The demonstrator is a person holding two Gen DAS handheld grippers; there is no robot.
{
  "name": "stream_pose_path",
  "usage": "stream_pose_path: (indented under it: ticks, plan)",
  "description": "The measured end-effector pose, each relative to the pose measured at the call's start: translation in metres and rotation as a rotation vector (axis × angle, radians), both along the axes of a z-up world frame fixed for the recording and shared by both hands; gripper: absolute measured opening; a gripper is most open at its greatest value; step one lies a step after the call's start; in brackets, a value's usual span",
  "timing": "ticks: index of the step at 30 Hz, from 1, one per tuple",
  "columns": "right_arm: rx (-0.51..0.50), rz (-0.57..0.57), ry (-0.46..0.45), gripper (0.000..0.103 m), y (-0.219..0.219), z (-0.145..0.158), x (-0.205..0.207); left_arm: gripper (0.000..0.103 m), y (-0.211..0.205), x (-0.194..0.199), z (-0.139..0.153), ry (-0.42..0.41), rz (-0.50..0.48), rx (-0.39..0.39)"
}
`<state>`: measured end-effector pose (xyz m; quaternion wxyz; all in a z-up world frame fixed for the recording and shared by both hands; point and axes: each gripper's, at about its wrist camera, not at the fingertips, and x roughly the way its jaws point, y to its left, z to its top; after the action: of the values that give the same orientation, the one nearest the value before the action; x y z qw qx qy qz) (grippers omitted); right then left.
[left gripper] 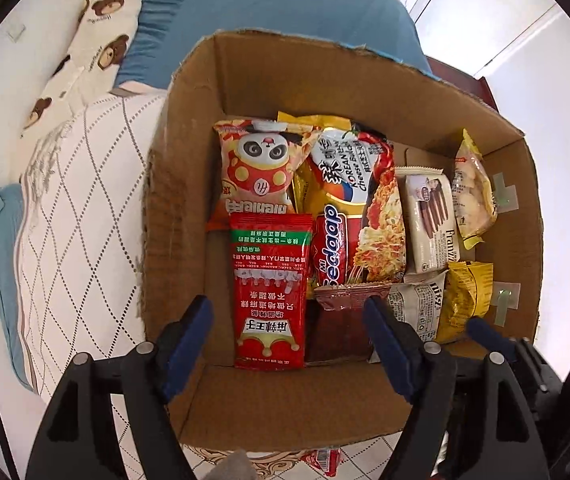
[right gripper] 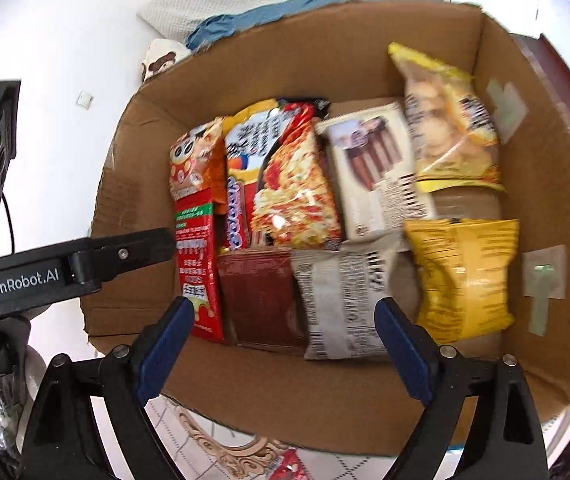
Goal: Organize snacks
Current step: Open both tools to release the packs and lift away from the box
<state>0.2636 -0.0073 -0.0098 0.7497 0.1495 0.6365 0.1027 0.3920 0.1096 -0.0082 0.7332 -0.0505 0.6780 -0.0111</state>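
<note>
A cardboard box [left gripper: 297,408] stands open on a bed, with snack packets lying side by side in it. My left gripper [left gripper: 285,304] hangs open over the box's near end, above a red spicy-strip packet [left gripper: 271,292] and a dark red packet [left gripper: 341,320], its pads pressing nothing. My right gripper [right gripper: 283,304] is open too, over the dark red packet [right gripper: 261,300] and a white packet [right gripper: 341,304]. Further in lie a panda bag [left gripper: 261,164], a noodle pack [left gripper: 365,208], a cream wafer packet [left gripper: 429,220] and two yellow bags [right gripper: 465,276].
The box [right gripper: 285,400] rests on a white quilt [left gripper: 77,200]. Behind it lie a blue pillow [left gripper: 265,20] and a bear-print pillow [left gripper: 97,32]. A red packet [left gripper: 323,460] lies outside the box's near wall. Dark wooden furniture [left gripper: 485,92] stands to the right.
</note>
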Motion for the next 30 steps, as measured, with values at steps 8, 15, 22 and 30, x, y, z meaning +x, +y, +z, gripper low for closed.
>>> stream_pose_path:
  ticks: [8, 15, 22, 30]
  plan:
    - [-0.178, -0.029, -0.126, 0.094, -0.029, 0.038, -0.02, 0.076, -0.009, -0.038, 0.022, -0.136, -0.016, 0.048]
    - [-0.266, -0.029, -0.227, 0.094, -0.044, 0.07, -0.043, 0.077, -0.017, -0.069, 0.047, -0.257, -0.021, 0.06]
    - [-0.283, -0.033, -0.301, 0.094, -0.047, 0.097, -0.071, 0.076, -0.021, -0.099, 0.074, -0.351, -0.016, 0.071]
    - [-0.277, -0.046, -0.385, 0.094, -0.051, 0.131, -0.108, 0.076, -0.03, -0.143, 0.108, -0.458, -0.035, 0.076]
